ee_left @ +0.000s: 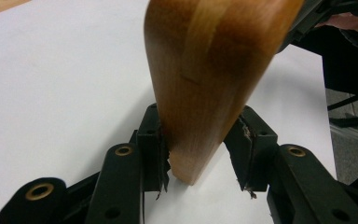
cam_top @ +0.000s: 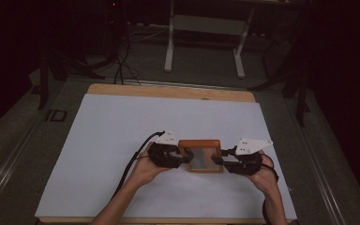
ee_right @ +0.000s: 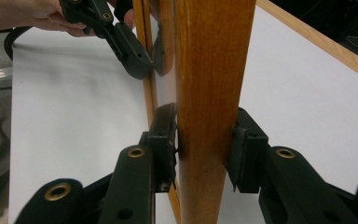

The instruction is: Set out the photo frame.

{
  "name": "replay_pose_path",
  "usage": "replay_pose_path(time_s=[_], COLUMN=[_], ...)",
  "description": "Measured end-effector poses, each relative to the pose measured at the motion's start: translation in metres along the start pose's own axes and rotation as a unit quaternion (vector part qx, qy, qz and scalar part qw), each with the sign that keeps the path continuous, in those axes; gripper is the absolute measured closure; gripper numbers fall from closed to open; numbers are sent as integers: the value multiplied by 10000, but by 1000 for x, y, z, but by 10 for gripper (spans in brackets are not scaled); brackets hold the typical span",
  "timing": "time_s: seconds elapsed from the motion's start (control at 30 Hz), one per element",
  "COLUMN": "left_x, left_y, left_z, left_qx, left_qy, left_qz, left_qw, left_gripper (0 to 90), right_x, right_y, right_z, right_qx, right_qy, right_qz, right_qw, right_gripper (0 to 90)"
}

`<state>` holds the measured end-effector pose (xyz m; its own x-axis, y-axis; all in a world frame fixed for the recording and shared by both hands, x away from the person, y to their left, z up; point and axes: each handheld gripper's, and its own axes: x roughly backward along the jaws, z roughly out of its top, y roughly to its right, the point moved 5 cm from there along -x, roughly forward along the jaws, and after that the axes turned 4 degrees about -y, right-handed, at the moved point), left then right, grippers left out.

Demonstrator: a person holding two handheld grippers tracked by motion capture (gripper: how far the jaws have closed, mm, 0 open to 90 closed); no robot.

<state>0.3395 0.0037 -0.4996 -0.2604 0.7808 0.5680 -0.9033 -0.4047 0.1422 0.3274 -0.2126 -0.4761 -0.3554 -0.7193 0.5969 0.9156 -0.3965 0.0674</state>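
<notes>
A small wooden-framed mirror (cam_top: 200, 155) sits low over the white sheet near the table's front middle, held from both sides. My left gripper (cam_top: 185, 159) is shut on its left edge, and my right gripper (cam_top: 218, 160) is shut on its right edge. In the left gripper view the frame's thick wooden edge (ee_left: 205, 84) stands between the jaws of the left gripper (ee_left: 198, 135), its lower corner close to the sheet. In the right gripper view the right gripper (ee_right: 205, 135) has both pads pressed on the wooden edge (ee_right: 209, 70). The reflective pane (ee_right: 165, 88) lies beyond, and the left gripper (ee_right: 130, 46) grips the far side.
A white sheet (cam_top: 122, 140) covers the wooden table (cam_top: 168, 90); its wood rim shows at the back. Black cables trail from both grippers toward the front edge. Behind the table are a white metal stand (cam_top: 206, 28), floor cables (cam_top: 122, 56) and dark stand legs.
</notes>
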Motion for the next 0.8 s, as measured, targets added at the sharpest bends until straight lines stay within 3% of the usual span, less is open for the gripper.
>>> replay_pose_path(time_s=[0.8], left_x=[33], left_y=[-6], left_z=[-5], left_qx=[193], left_qy=[-10], left_qz=[119], left_qw=[9997], left_gripper=[605], right_x=[-18], right_y=[-8], right_z=[22], right_qx=[-84], right_qy=[189], right_qz=[207], right_qw=[9996], right_gripper=[656])
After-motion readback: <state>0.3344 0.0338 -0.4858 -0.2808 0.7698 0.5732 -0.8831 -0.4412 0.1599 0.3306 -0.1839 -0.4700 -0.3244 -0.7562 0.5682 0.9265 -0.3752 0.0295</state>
